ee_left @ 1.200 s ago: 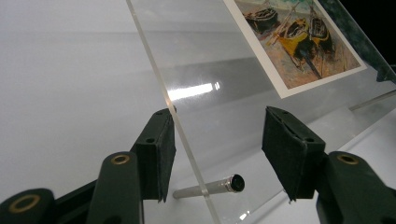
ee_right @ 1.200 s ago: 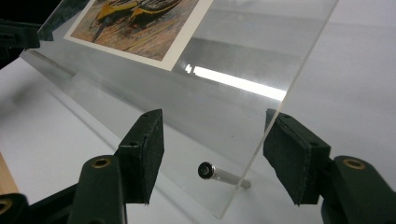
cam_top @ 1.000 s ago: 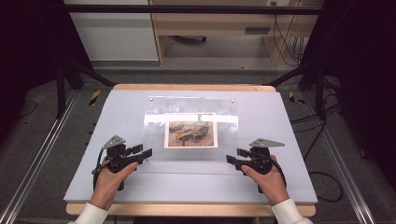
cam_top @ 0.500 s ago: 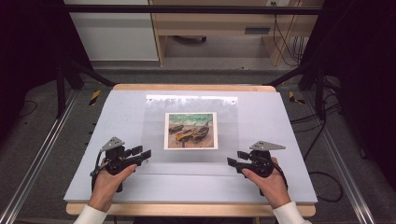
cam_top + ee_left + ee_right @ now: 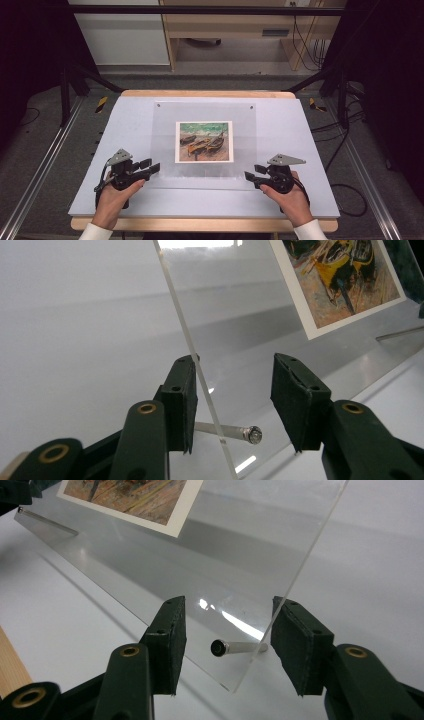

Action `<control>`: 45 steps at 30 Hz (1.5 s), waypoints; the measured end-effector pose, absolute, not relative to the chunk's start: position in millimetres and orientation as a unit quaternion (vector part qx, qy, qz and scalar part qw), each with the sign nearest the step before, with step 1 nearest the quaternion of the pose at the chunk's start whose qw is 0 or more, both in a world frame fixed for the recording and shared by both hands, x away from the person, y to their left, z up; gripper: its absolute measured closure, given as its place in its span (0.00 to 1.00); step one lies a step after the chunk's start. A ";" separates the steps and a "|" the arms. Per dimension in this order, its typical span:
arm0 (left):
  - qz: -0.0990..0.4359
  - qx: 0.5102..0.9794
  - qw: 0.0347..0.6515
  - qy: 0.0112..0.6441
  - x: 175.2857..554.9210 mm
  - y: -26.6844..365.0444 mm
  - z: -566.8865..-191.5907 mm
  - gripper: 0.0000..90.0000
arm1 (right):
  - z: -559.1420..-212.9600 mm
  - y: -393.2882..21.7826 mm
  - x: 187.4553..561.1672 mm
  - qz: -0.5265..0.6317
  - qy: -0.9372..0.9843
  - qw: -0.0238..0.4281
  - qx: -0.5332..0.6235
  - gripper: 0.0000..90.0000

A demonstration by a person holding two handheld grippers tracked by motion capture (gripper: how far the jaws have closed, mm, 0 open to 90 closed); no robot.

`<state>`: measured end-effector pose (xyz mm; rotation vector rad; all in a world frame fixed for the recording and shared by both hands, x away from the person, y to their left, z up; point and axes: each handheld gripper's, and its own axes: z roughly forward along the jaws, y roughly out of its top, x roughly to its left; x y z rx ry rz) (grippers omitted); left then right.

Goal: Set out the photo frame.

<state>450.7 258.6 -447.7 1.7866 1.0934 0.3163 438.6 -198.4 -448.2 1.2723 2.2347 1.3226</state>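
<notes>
A clear acrylic sheet (image 5: pixel 165 130) lies over a printed picture of boats (image 5: pixel 204 141) on the pale table (image 5: pixel 125 115). My left gripper (image 5: pixel 152 166) is at the sheet's near left corner and my right gripper (image 5: pixel 252 172) at its near right corner. In the left gripper view the sheet's edge (image 5: pixel 200 375) and a metal pin (image 5: pixel 235 431) stand between the jaws; the left pad is against the sheet, the right pad apart. In the right gripper view the sheet's corner (image 5: pixel 260 630) and a pin (image 5: pixel 240 647) sit between the jaws, close to the right pad. Both pairs of jaws have just been closing around the sheet.
The table's wooden front edge (image 5: pixel 200 224) runs just behind my hands. Metal rails (image 5: pixel 45 165) flank the table on both sides. Cables (image 5: pixel 350 200) lie on the floor at the right, and a wooden shelf unit (image 5: pixel 235 30) stands beyond the far edge.
The picture under the sheet was smeared by reflections a second ago and now reads clearly. Both hands have stayed at the sheet's near corners.
</notes>
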 end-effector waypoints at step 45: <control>0.159 0.753 0.467 0.435 425.3 259.3 -449.5 0.73 | -451.6 -200.0 417.2 0.428 0.784 0.146 0.425 0.72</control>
